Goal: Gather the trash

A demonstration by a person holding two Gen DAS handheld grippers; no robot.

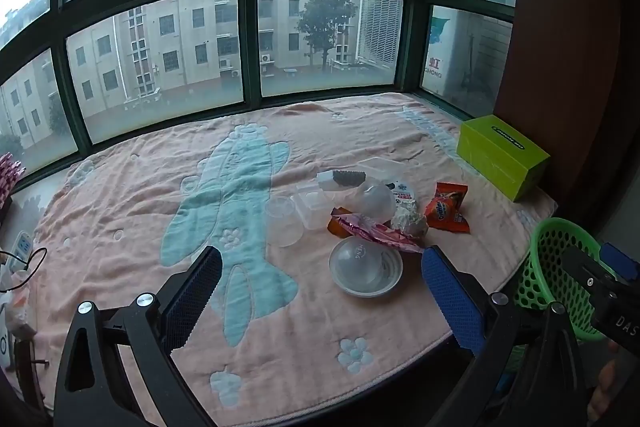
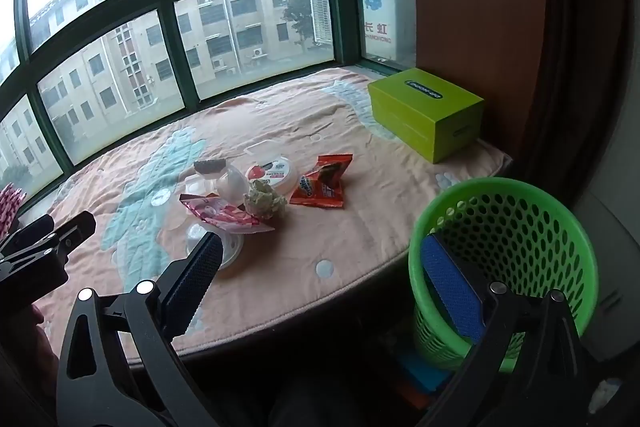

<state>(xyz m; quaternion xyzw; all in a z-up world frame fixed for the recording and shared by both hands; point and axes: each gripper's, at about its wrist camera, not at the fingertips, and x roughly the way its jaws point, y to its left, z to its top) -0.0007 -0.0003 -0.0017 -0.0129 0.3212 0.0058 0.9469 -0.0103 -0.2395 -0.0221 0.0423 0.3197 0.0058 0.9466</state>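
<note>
**me:** Trash pile: an orange foil snack wrapper (image 2: 323,183), a pink crinkled wrapper (image 2: 224,213), a crumpled wad of whitish paper (image 2: 266,203), a round white lidded tub (image 2: 276,174) and some clear plastic cups (image 1: 282,221), all bunched on the peach blanket with the teal cartoon print (image 1: 120,259). I'm using the green perforated plastic waste basket (image 2: 516,227) as my landmark; the pile sits up and left of it, well apart.

**other:** Holding anything yet?

**me:** Nope. My left gripper (image 1: 320,291) is spread wide with nothing between the pads, hovering over a clear dome lid in a white bowl (image 1: 366,269). My right gripper (image 2: 332,275) is spread wide too, one blue pad in front of the basket. A lime-green cardboard box (image 2: 428,111) sits behind the basket.
</note>
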